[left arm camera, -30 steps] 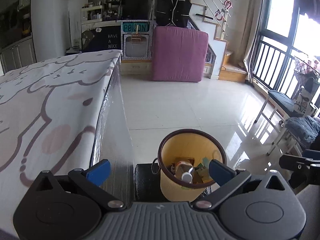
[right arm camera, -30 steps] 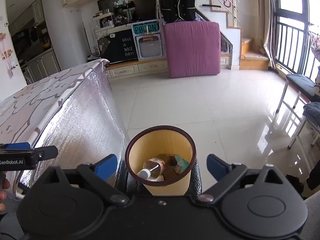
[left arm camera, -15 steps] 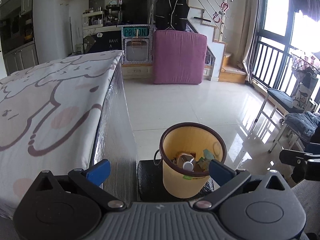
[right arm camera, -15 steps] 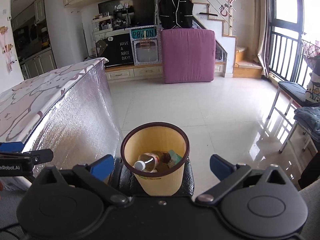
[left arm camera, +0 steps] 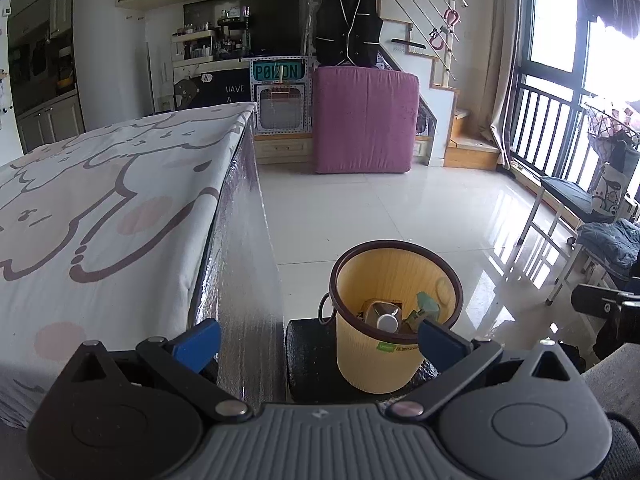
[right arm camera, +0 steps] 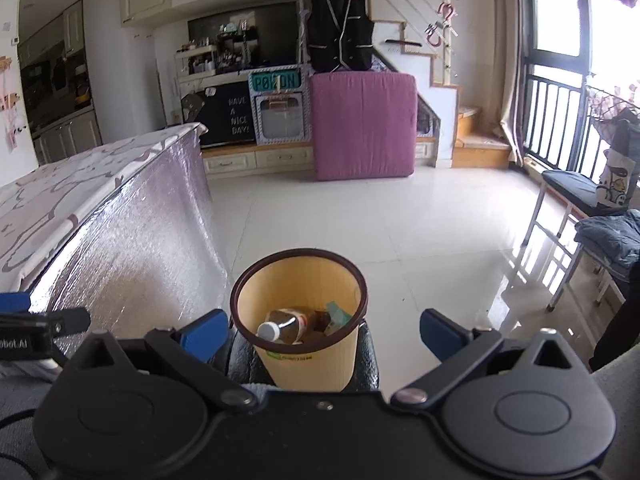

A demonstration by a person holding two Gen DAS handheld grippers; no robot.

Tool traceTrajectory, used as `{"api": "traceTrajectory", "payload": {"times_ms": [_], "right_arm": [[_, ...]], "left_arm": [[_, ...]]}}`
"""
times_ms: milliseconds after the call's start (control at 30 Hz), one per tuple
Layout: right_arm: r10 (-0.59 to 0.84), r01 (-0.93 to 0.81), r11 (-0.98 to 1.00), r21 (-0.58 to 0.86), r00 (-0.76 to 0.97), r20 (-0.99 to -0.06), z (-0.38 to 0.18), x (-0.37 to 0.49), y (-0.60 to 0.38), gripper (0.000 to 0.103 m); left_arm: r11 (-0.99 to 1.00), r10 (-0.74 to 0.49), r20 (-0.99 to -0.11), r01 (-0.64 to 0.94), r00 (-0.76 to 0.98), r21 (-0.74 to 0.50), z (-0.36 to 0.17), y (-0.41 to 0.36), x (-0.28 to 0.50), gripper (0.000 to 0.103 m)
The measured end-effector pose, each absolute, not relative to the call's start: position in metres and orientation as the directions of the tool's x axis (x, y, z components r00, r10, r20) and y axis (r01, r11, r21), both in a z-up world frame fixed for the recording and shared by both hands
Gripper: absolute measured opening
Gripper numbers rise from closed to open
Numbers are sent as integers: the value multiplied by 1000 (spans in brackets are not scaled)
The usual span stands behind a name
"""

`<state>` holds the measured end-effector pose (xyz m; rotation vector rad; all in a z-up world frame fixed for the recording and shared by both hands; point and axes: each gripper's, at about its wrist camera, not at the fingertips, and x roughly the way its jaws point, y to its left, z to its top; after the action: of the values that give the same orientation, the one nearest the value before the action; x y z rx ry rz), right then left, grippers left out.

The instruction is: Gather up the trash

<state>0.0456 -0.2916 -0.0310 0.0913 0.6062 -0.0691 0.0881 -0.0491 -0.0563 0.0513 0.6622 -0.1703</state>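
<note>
Both grippers face the trash bin [right arm camera: 298, 320], a yellow wastebasket with a dark brown rim that stands on a low black pad [left arm camera: 308, 356] on the tiled floor [left arm camera: 360, 208]. The bin already holds a plastic bottle [right arm camera: 286, 322] with a white cap, lying tilted, and a greenish scrap [right arm camera: 338, 314] beside it.

**Step in hand.** The right gripper [right arm camera: 322, 330] carries nothing; its blue fingers [right arm camera: 438, 332] stand wide apart, and the jaws have just been opening with nothing between them. The left gripper [left arm camera: 320, 340] is likewise empty, its fingers [left arm camera: 198, 338] spread to full width. By this evidence the deposit step is finished and the sequence stands between drop-off and the next pickup.

**Next move.** No loose trash is visible on the floor or on the cloth-covered tabletop [left arm camera: 100, 208] in either view. The next move therefore likely calls for turning away from the bin to locate a further item, keeping the fingers spread for the approach.

**Edges and open room.**
- The tabletop edge and its silver foil side panel [right arm camera: 132, 248] stand just beside the bin on its left; swing clearance on that side is tight.
- The bin rim lies near the fingertips in both views; contact could tip the bin on its pad.
- To the right, a metal-framed chair [left arm camera: 560, 208] with folded clothing [left arm camera: 612, 240] limits travel.
- The floor ahead, up to the purple cushion [left arm camera: 364, 120], is open.
</note>
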Motion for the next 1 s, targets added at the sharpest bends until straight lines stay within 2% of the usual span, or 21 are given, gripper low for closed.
{"api": "traceTrajectory", "payload": {"times_ms": [1000], "right_arm": [[-41,80,996,46,826,-562,-34,39,-287,103]], "left_arm": [[985,-143,-595,170,791,-11,-55,-50,83,103]]}}
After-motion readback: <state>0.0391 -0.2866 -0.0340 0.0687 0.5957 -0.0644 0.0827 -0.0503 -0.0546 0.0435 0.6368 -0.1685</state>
